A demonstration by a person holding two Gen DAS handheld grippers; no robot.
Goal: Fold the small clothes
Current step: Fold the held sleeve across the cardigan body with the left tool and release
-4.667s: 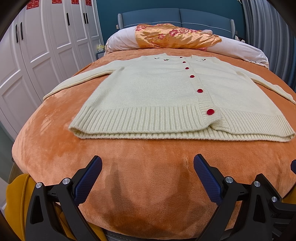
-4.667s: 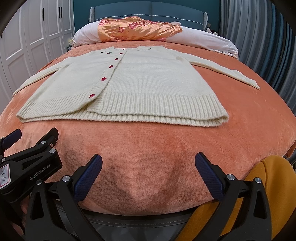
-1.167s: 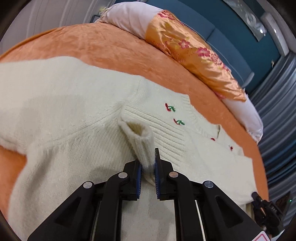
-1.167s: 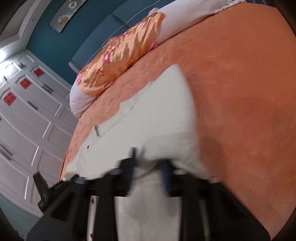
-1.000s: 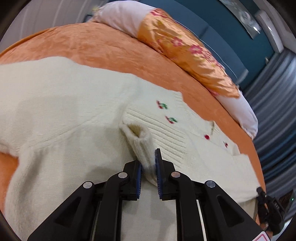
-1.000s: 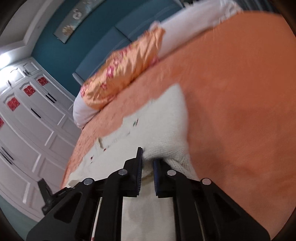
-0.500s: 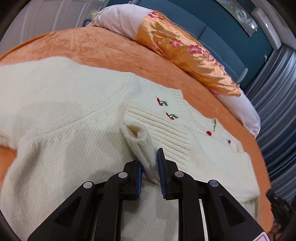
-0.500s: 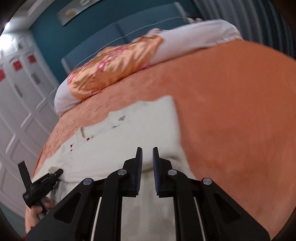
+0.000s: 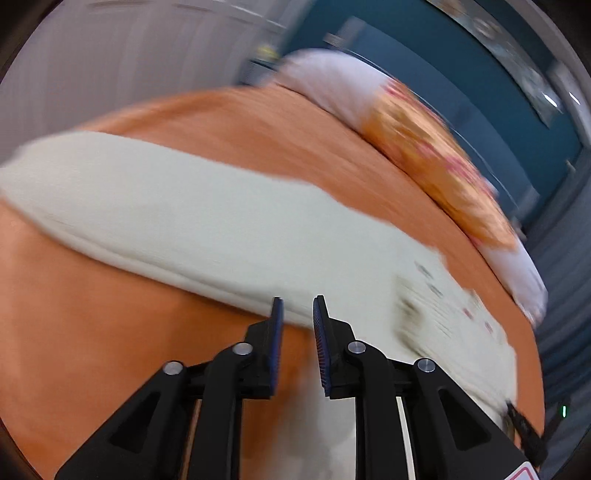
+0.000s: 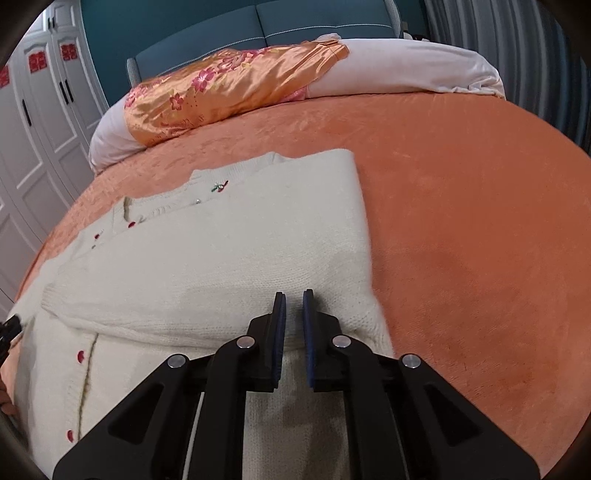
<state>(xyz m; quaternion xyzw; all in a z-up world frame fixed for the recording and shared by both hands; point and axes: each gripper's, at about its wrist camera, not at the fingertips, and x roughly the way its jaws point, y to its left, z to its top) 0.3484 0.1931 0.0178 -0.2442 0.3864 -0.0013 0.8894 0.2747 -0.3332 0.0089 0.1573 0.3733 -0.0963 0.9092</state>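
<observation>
Nearest, in the right wrist view: right gripper with jaws nearly together, a thin gap, nothing pinched, poised over the cream cardigan. Just beyond its tips, a sleeve folded across the cardigan's body. Red buttons down the front at lower left. In the blurred left wrist view: left gripper, jaws having just eased apart, slightly parted, empty, over the lower edge of a cream sleeve laid out on the orange bedspread. Farther back, spread flat mid-bed, the cardigan's collar. Beyond that, an orange floral pillow, a white bolster, a blue headboard.
</observation>
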